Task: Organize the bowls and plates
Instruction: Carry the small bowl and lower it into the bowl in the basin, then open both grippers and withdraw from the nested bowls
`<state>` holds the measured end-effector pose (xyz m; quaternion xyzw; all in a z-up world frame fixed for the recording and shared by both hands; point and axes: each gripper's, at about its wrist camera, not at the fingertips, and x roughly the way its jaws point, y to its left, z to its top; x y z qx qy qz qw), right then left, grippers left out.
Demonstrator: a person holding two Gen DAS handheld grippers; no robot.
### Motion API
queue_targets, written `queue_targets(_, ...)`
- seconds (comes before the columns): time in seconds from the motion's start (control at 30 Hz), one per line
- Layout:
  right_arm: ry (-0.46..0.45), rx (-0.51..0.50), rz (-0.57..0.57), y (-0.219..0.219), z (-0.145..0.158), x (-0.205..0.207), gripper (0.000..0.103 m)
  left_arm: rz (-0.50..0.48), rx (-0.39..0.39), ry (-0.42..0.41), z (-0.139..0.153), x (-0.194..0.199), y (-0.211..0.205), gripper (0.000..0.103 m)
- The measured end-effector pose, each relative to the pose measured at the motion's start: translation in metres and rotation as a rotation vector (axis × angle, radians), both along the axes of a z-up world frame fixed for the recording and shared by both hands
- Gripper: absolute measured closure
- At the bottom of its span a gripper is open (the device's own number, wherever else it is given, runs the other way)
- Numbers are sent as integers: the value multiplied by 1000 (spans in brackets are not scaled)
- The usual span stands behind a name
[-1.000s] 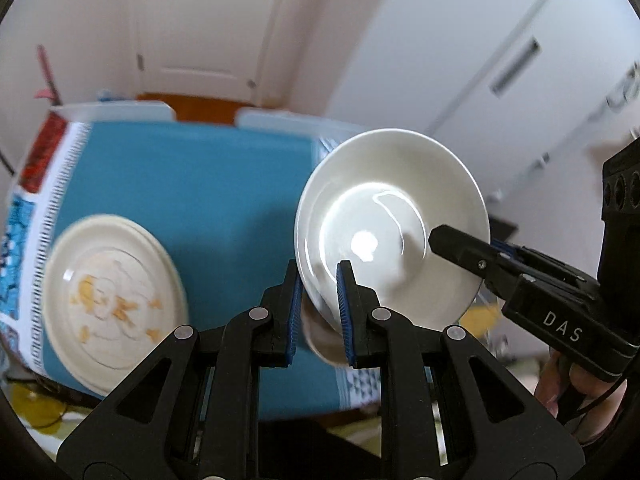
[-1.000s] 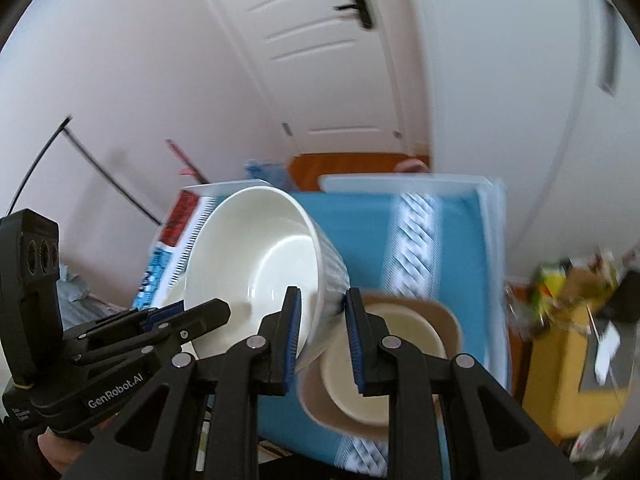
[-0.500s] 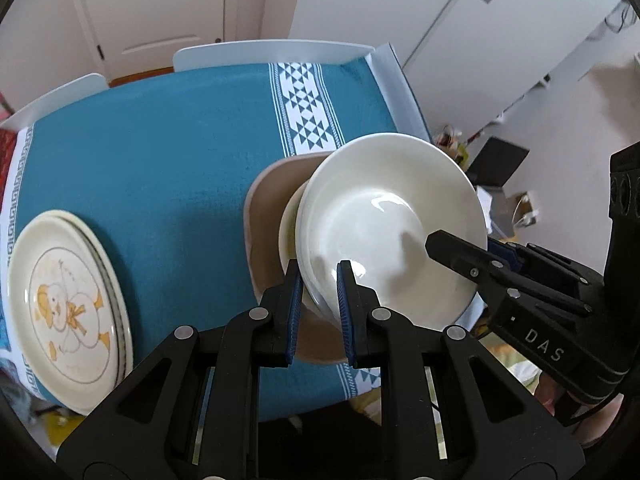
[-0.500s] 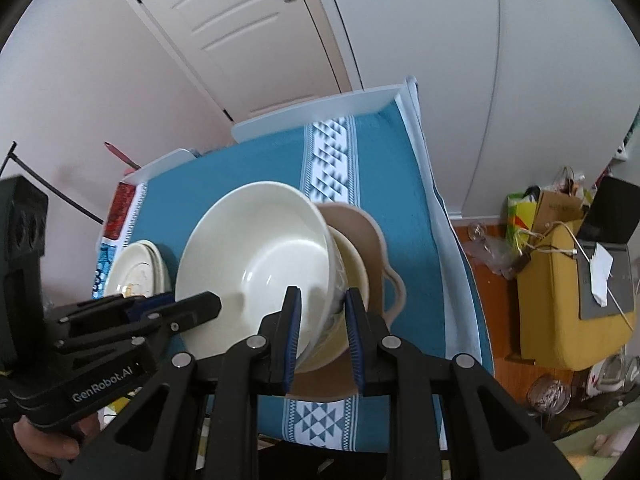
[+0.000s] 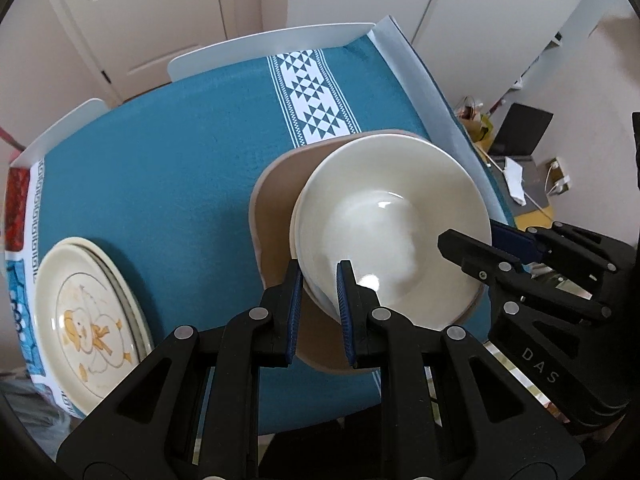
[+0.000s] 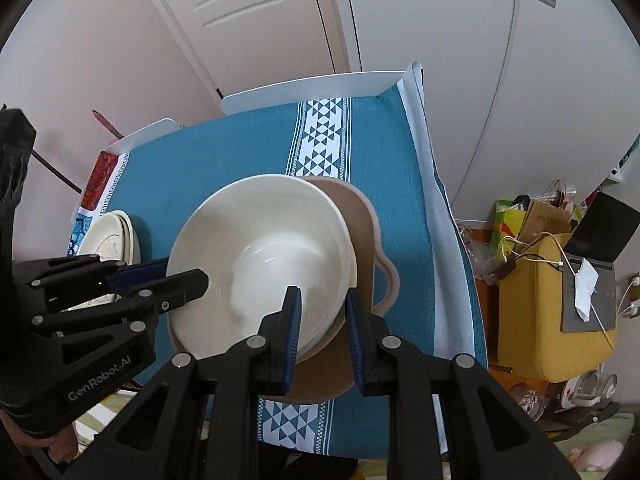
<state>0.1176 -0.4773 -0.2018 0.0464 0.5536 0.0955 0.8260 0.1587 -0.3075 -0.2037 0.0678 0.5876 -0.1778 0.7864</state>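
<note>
A white bowl (image 5: pixel 392 220) is held by its rim from two sides. My left gripper (image 5: pixel 319 270) is shut on the near rim, and my right gripper (image 5: pixel 468 236) is shut on the rim at the right. In the right wrist view the same bowl (image 6: pixel 264 248) has my right gripper (image 6: pixel 323 295) on its near rim and my left gripper (image 6: pixel 184 270) on its left rim. It sits level, nested over a cream bowl (image 5: pixel 298 216) inside a tan handled dish (image 5: pixel 272 216). I cannot tell whether it rests on it.
A stack of cream plates (image 5: pixel 88 324) with a duck picture lies at the left of the teal tablecloth (image 5: pixel 180 168). White chair backs (image 5: pixel 272 46) stand behind the table. Right of the table edge sits a yellow seat (image 6: pixel 560 320) with a laptop, cables and bags.
Both grippers have come down with the white bowl, from tilted in the air to level over the cream bowl in the tan dish. Both grips stayed shut.
</note>
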Motion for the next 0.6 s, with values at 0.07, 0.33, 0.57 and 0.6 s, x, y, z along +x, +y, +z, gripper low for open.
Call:
queue_targets(0.07,-5,-2,6,1,0,-1,82,0,5,-5,0,0,1,88)
queue_targets(0.33,-4,-38,25,4,2,1,82,-6,-6,-4,1,-1,4,88)
queue_targets(0.57,-45,23,8,-6,29,-5,82,23,-55,-79,35,-6,21,80)
queue_targets(0.6,-54,22,7,-8,34,-6,82,29,-51,-104,42,-6,24,68)
